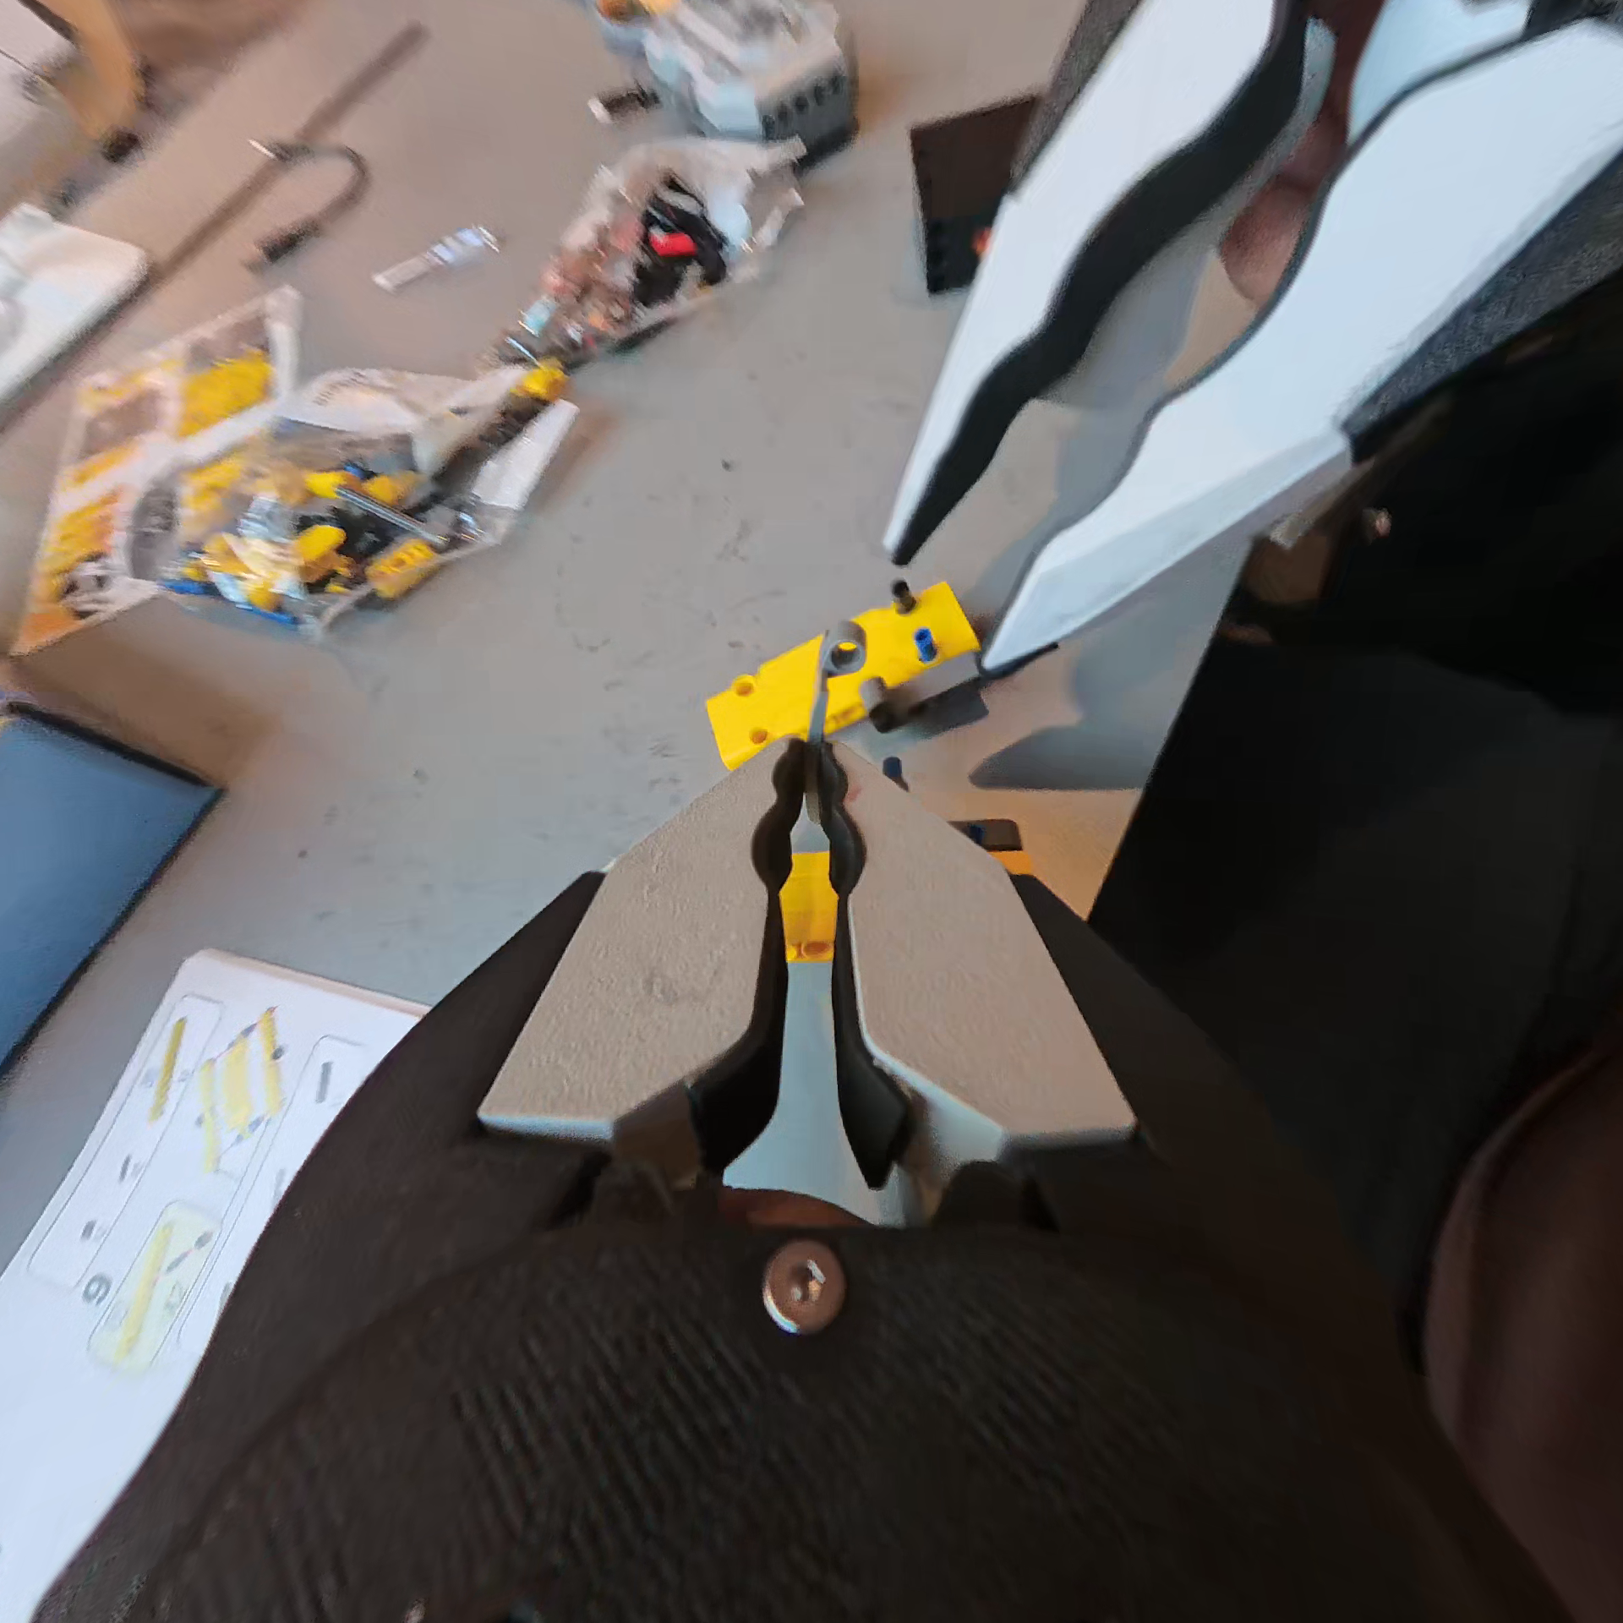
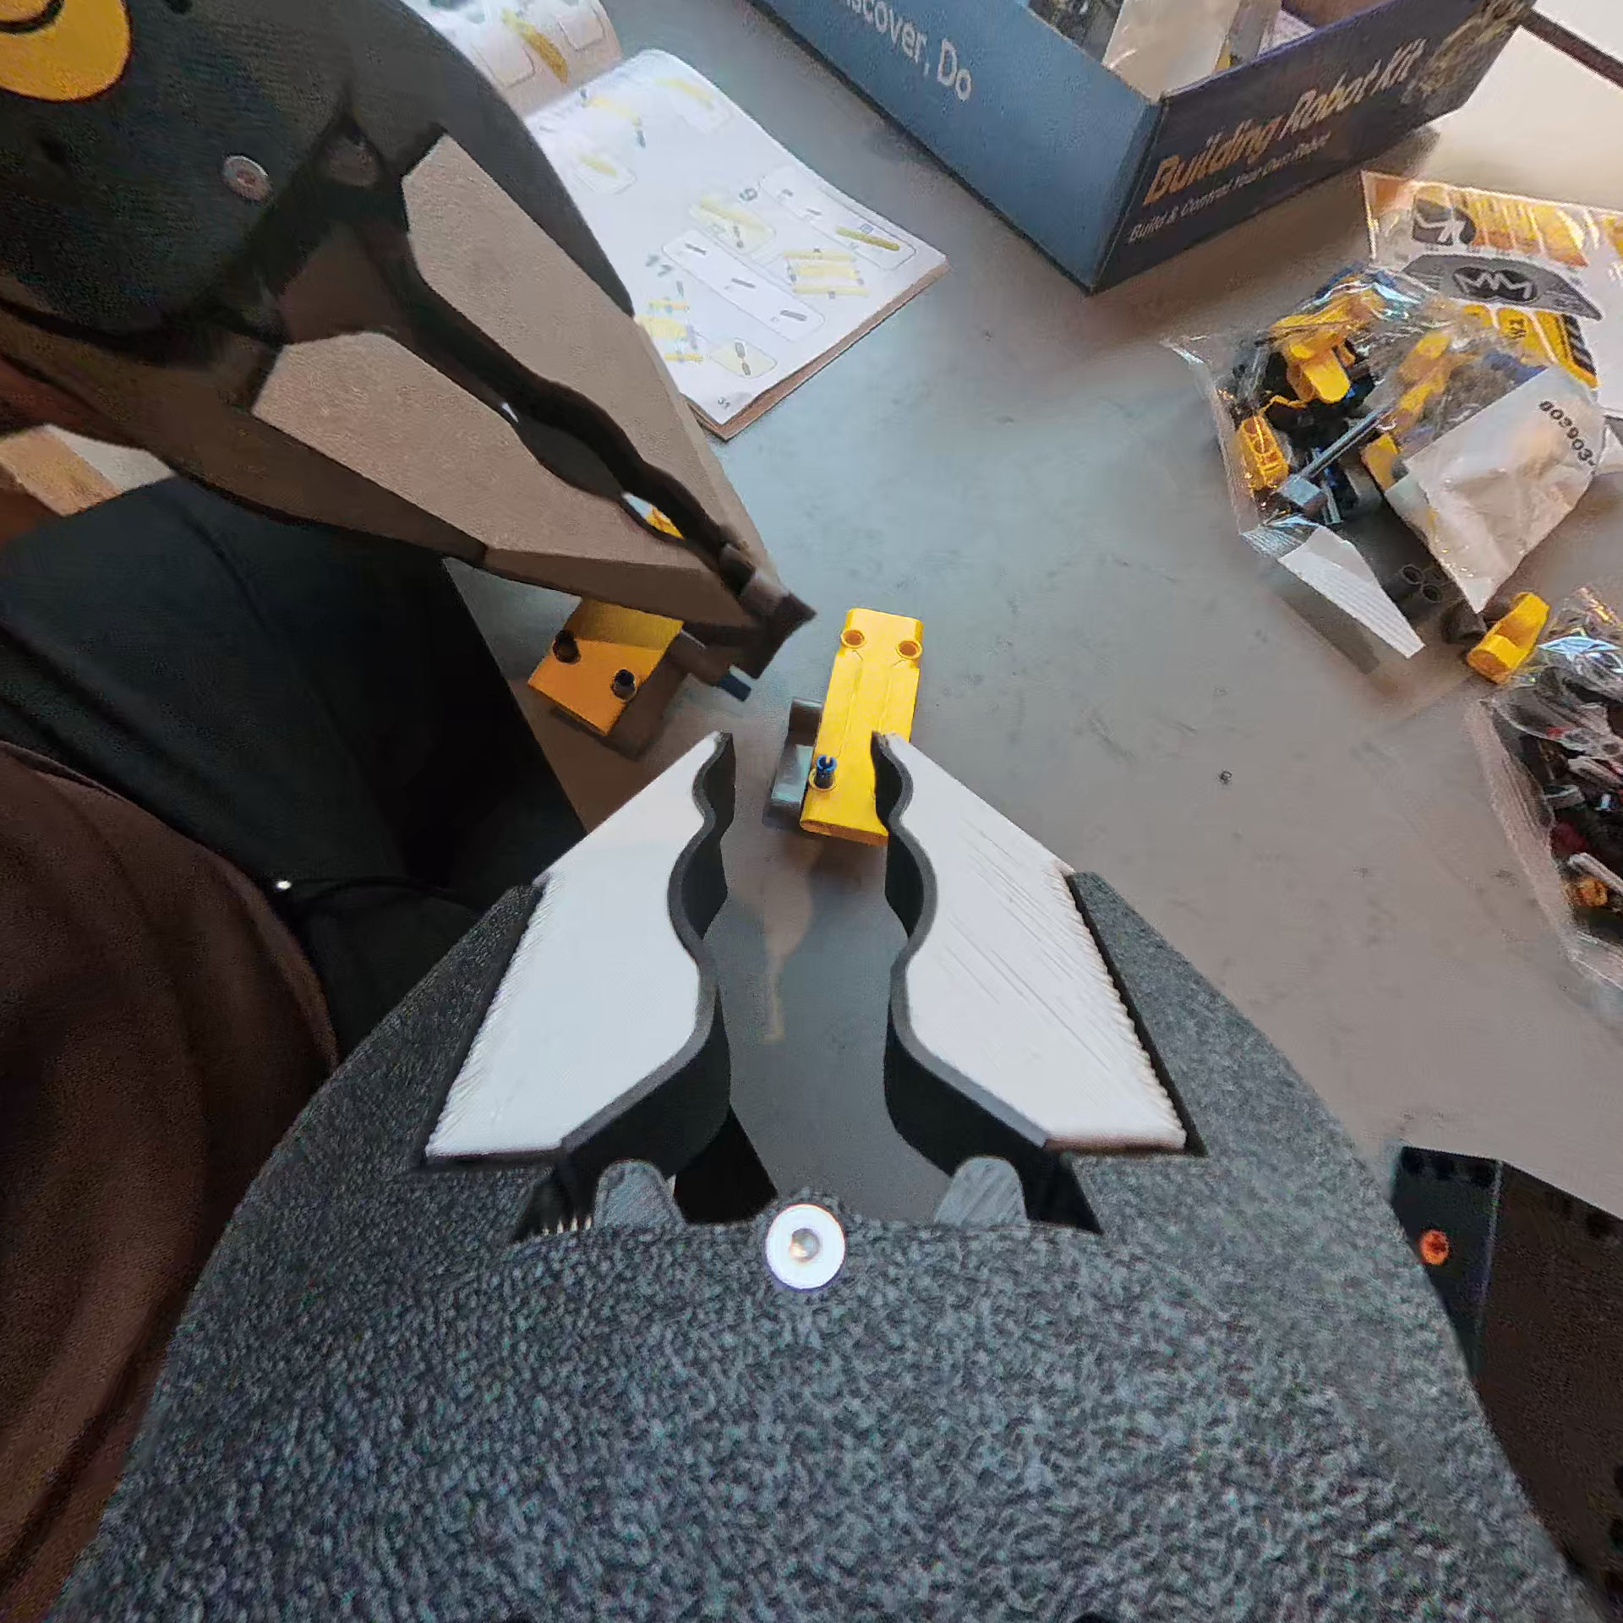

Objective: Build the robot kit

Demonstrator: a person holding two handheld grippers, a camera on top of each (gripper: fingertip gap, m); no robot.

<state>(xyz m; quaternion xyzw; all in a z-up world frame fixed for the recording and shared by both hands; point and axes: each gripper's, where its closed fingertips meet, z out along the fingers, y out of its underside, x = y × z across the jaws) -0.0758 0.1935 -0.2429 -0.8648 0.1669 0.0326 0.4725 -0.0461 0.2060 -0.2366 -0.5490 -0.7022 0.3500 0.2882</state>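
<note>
My left gripper (image 1: 808,757) is shut on a small thin grey piece with a round hole (image 1: 834,676), held just over a yellow block (image 1: 764,711) lying on the grey table. A second yellow block (image 1: 808,913) shows between my left fingers, below them. My right gripper (image 2: 804,745) is open, its jaws on either side of the near end of the yellow block (image 2: 869,703). Its right fingertip (image 2: 887,755) touches the block's side. A grey part (image 2: 790,764) and a small blue pin (image 2: 823,766) sit on that block. The left gripper (image 2: 773,615) hangs over the second yellow block (image 2: 606,659).
An open instruction booklet (image 2: 746,246) and a blue cardboard box (image 2: 1098,132) lie at the far side. Clear bags of yellow and black parts (image 2: 1405,421) sit to the right. A black part with an orange dot (image 2: 1440,1229) lies near right. A person's brown sleeve (image 2: 132,1054) is at the left. About 4 centimetres separates my left fingertips from my right.
</note>
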